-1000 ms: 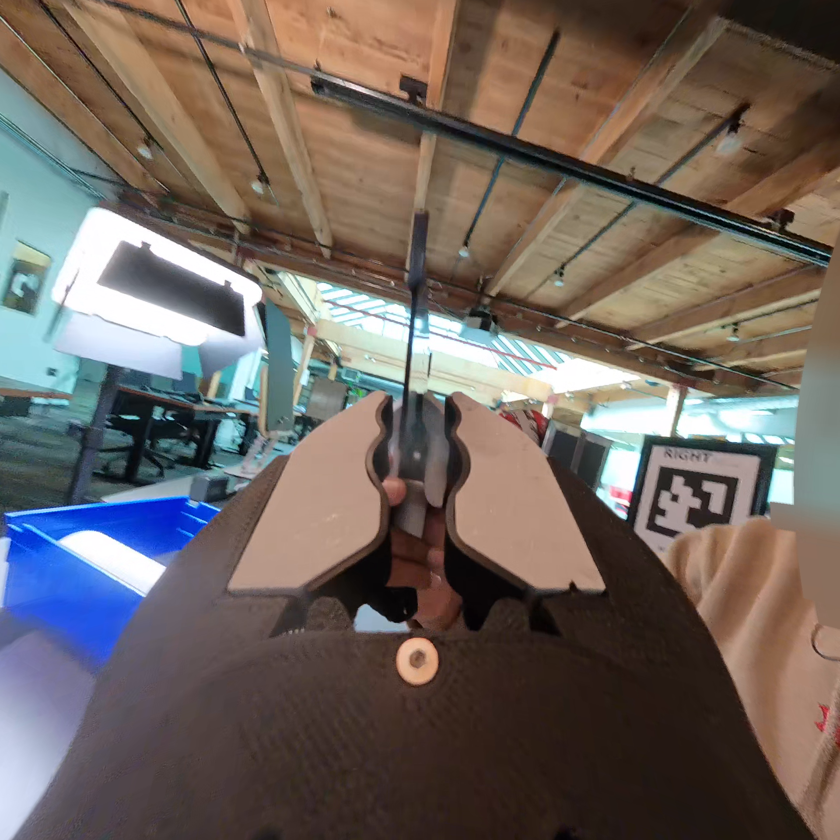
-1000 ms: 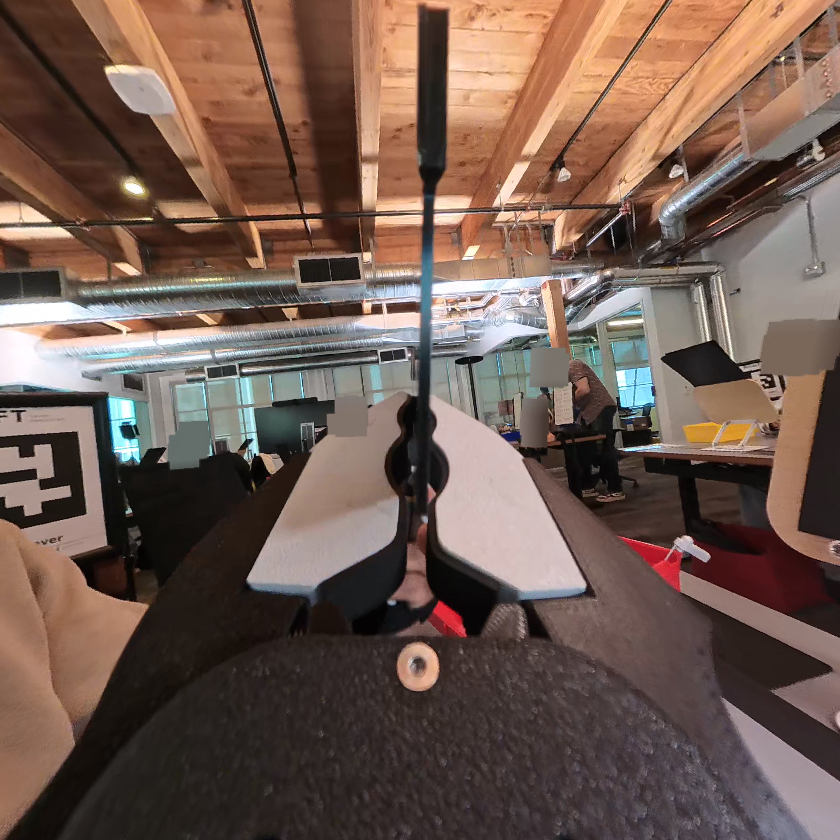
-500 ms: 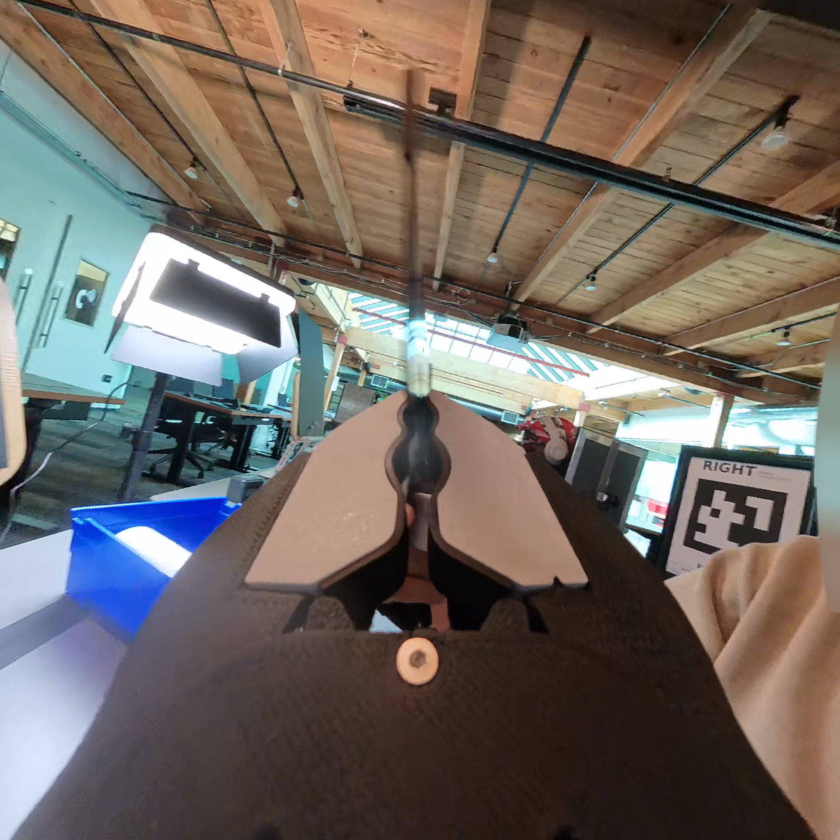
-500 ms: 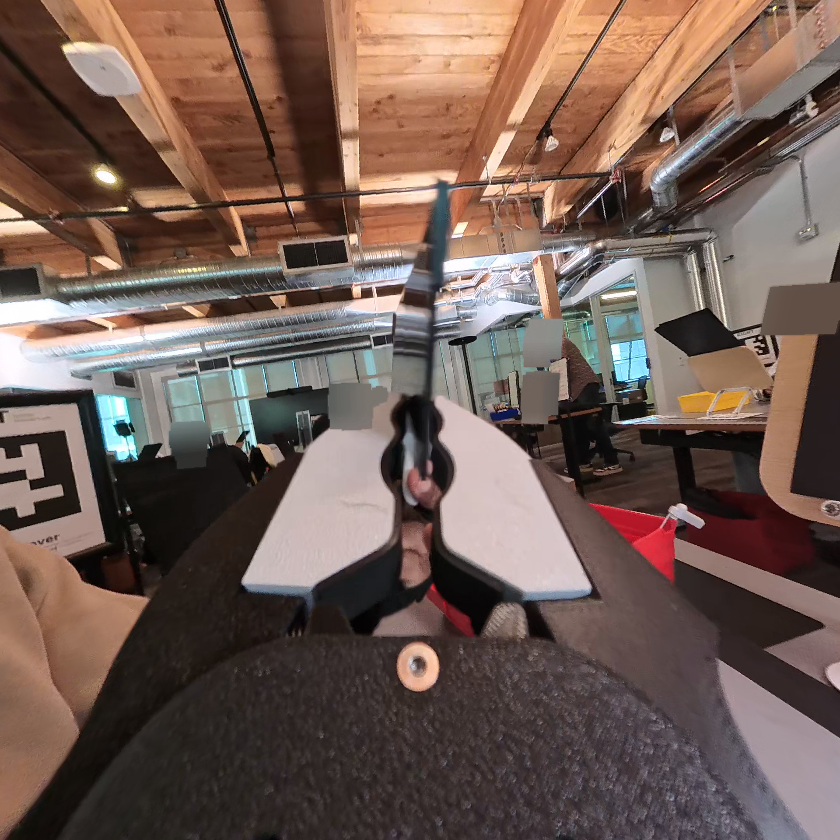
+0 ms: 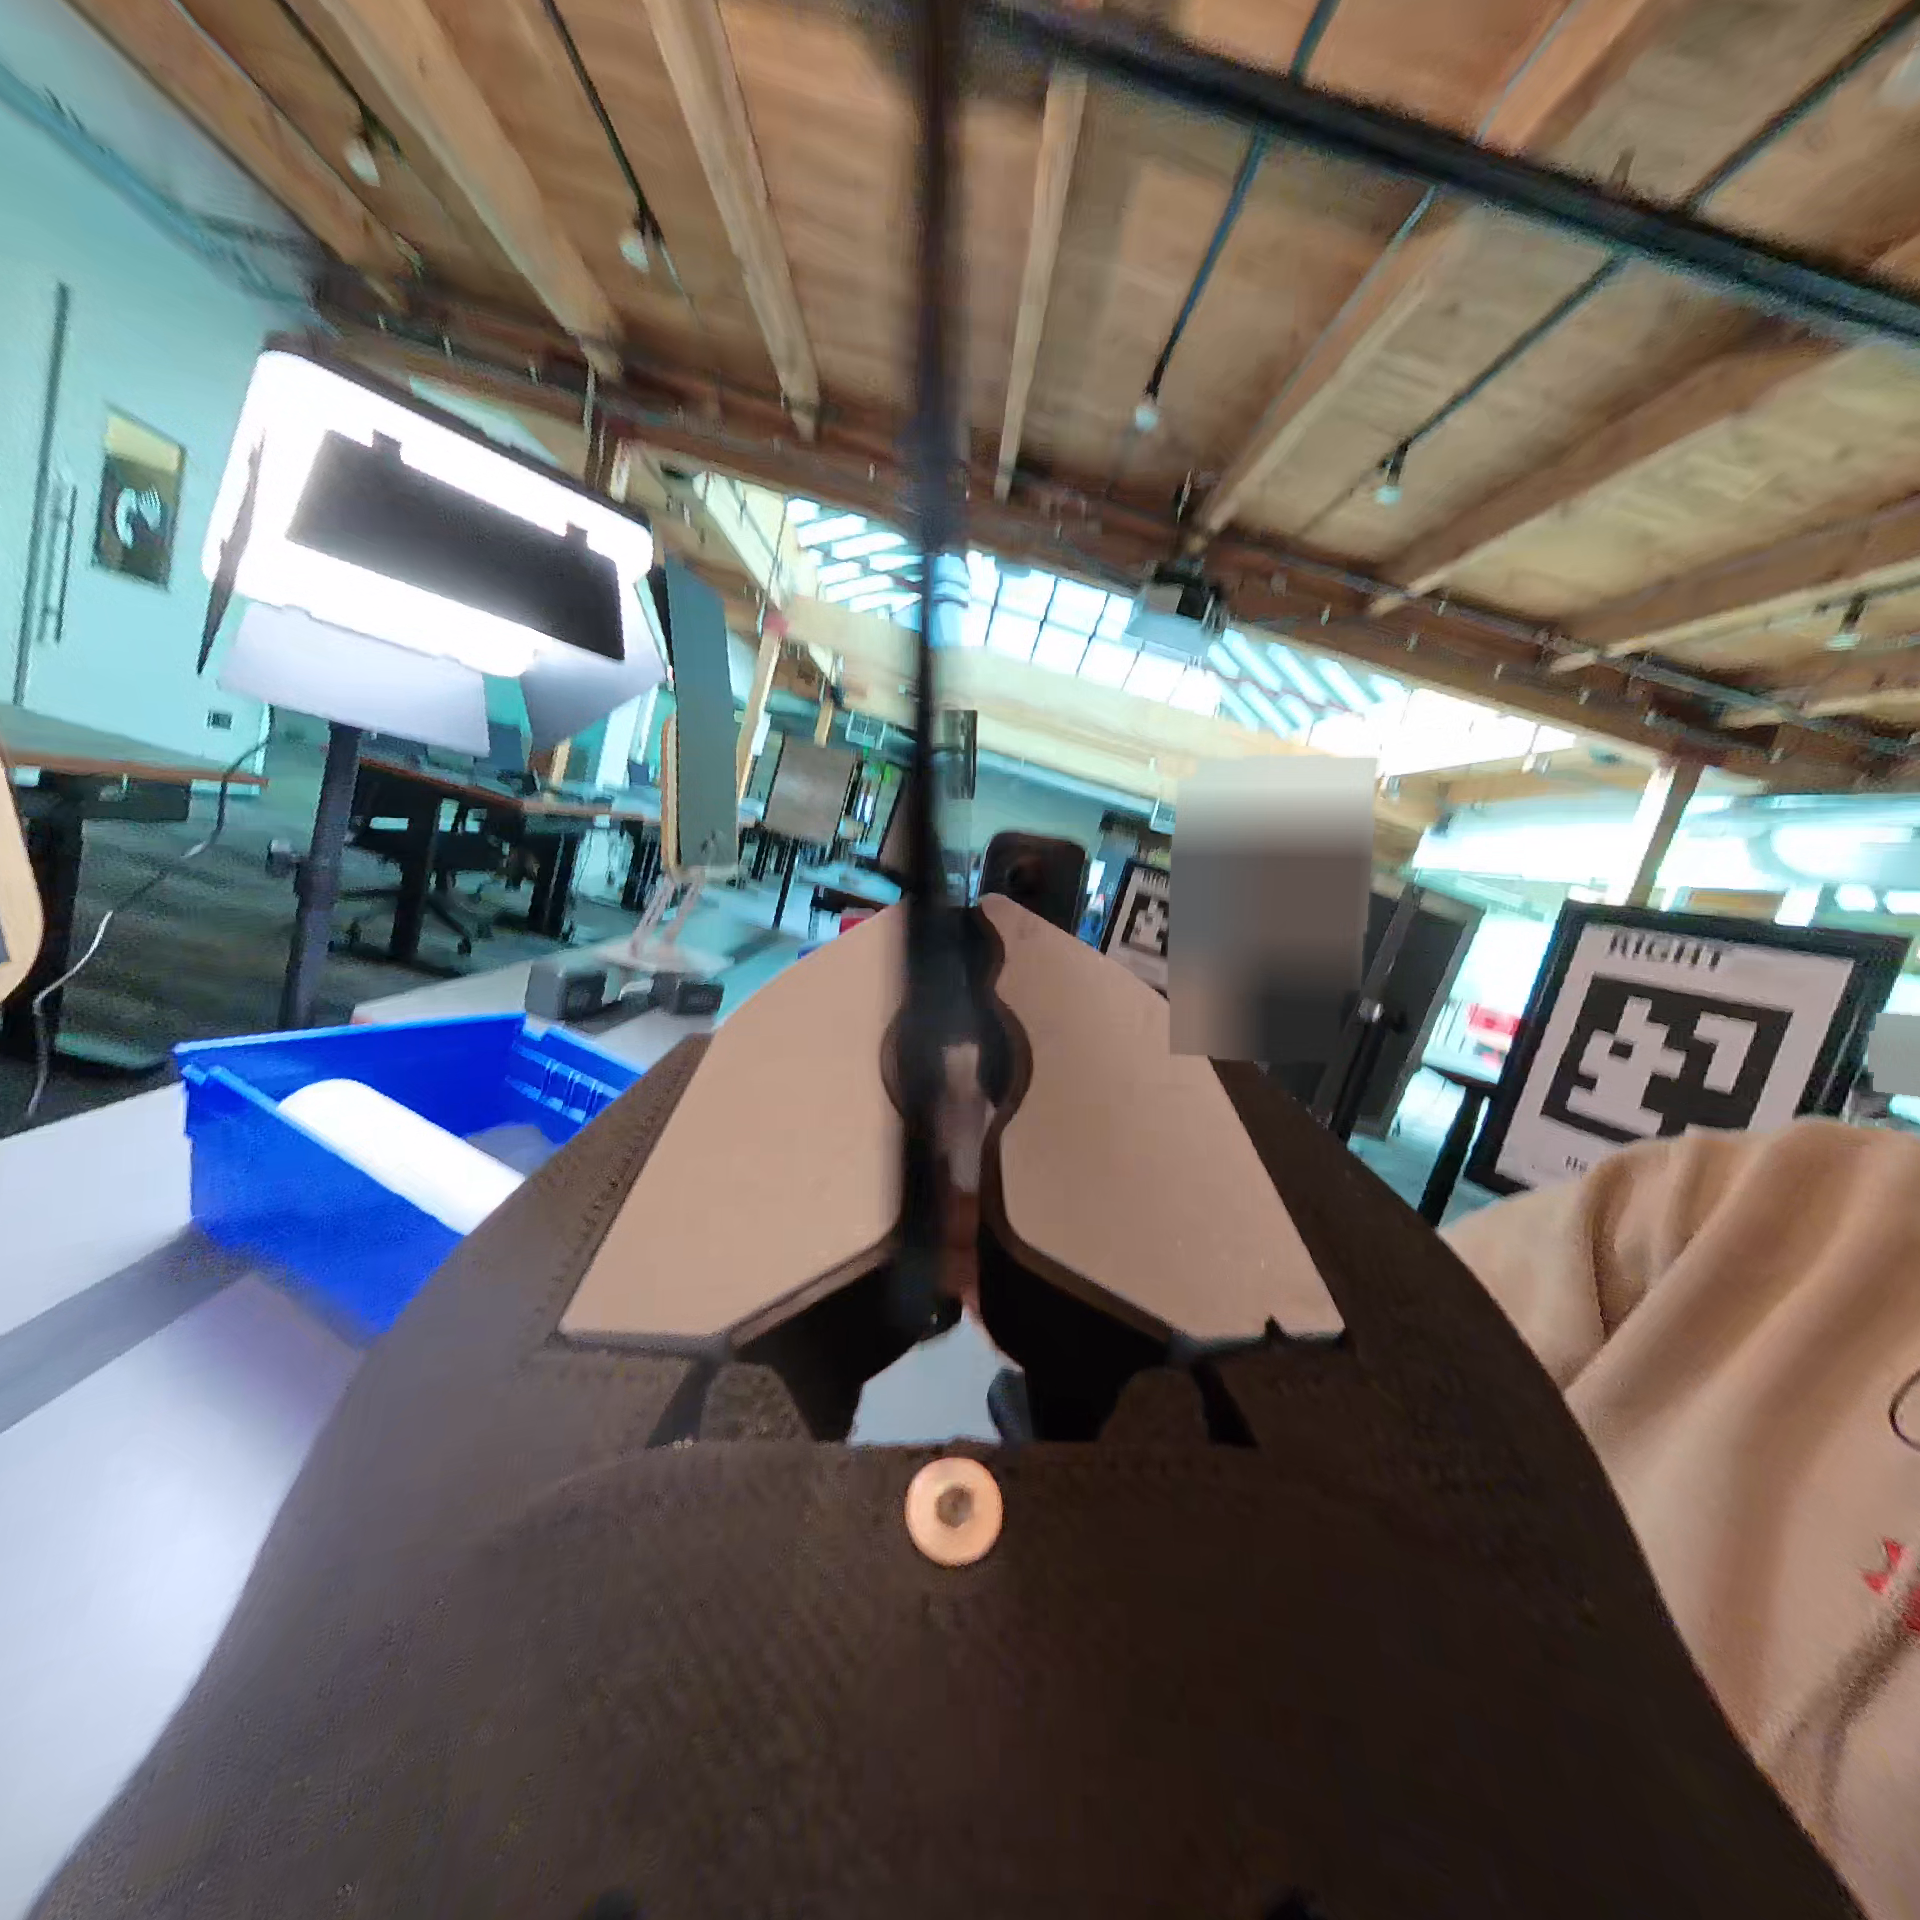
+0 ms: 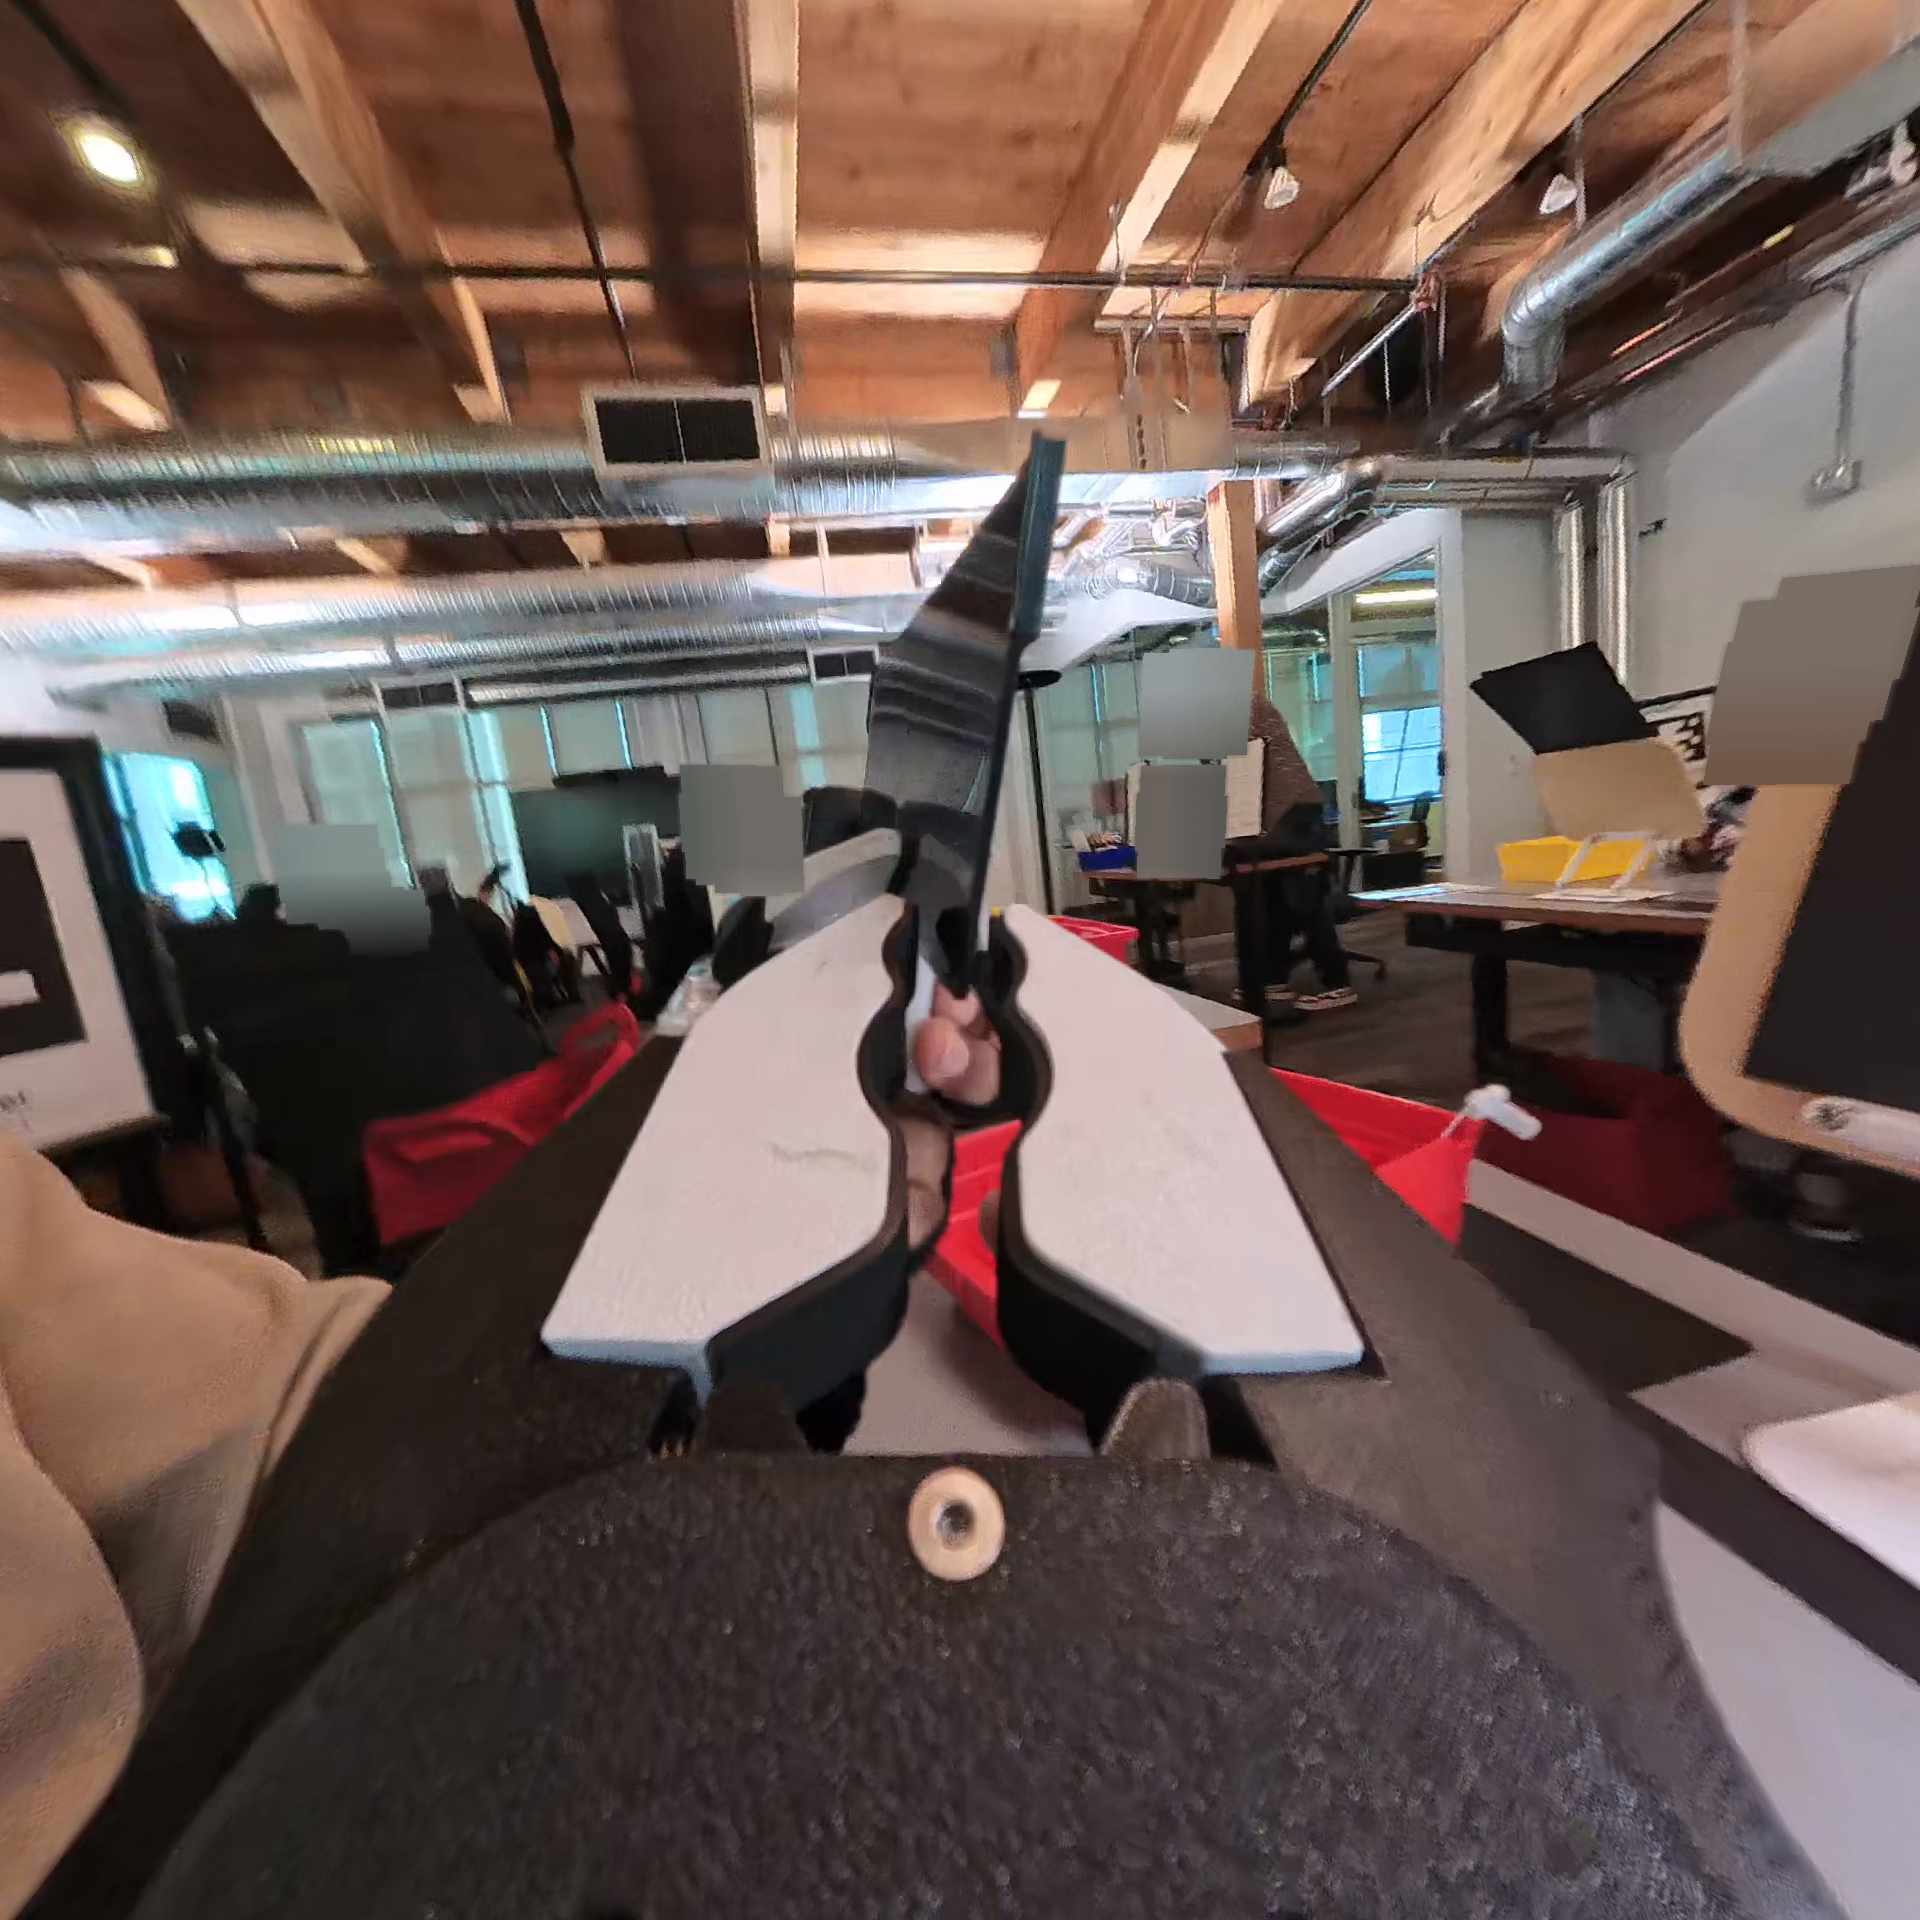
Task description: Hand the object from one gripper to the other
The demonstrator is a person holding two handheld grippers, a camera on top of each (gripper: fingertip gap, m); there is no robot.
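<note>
So both tools are pinching the same thin dark object: left tool [image 5: 951, 920] gripping its blurry stem [image 5: 932, 436], right tool [image 6: 951, 920] clamping its wider flat end, now tilting right. Farther off, blue bin [image 5: 343, 1195] is holding a white roll [image 5: 400, 1143]; red bin [image 6: 1361, 1132] sitting behind.

right claw [image 6: 951, 935] closed on black flat tool [image 6: 961, 717] | tool tilts right | red bin [image 6: 1382, 1143] behind

A blue plastic bin [image 5: 343, 1174] sits lower left of the left wrist view, a white cylindrical roll [image 5: 395, 1138] inside it; a black-and-white square marker board [image 5: 1683, 1060] stands at right.
</note>
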